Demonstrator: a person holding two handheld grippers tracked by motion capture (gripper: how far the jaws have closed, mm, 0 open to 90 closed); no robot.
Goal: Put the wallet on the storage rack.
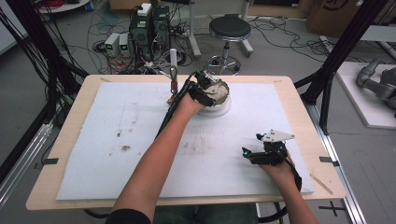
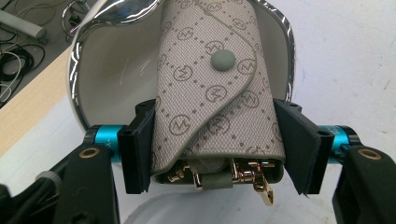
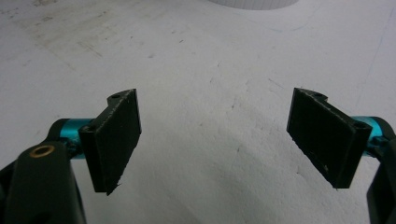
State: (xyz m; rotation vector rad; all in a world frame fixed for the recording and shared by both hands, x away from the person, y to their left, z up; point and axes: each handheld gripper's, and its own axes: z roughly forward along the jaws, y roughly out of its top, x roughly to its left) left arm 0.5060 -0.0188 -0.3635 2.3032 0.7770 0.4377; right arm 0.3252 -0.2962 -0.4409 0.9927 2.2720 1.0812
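**Pouch Held Over the Bowl**

At about 11 o'clock on the table [image 1: 70,154], the left gripper [image 2: 217,149] is reaching out far. Its two black jaws squeeze a small grey pouch [image 2: 210,88] from both sides. The pouch has little round marks on it and a round button. Gold clips [image 2: 247,175] peek out of its near end. The pouch sits between the jaws and sticks out over a white bowl [image 2: 112,79] with a shiny rim.

At about 4 o'clock on the table, the right gripper [image 3: 215,140] rests low over the white mat [image 3: 210,60]. Its jaws stand wide apart and hold nothing.
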